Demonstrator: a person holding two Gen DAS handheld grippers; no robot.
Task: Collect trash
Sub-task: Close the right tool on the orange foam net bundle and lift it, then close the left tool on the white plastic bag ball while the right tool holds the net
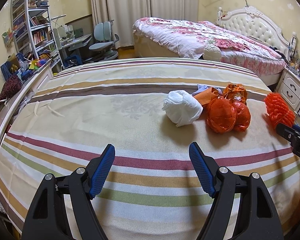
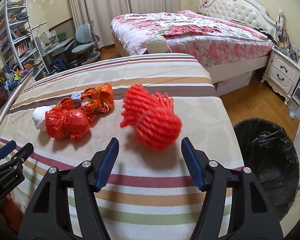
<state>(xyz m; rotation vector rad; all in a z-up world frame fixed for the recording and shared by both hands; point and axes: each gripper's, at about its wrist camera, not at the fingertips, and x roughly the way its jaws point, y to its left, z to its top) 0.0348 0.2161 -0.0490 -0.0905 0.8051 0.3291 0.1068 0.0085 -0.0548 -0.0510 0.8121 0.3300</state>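
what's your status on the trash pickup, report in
Both jaws open, nothing held. Right gripper facing red foam net; bin alongside. White wad and orange bags still on the bedspread. Path clear.

White lettering reading "GenRobot.AI" runs along the black body of the left gripper (image 2: pixel 9 154) at the lower left edge of the right wrist view, while the right gripper (image 1: pixel 286 129) in the left wrist view bears only the letters "DA", cut off by the frame.
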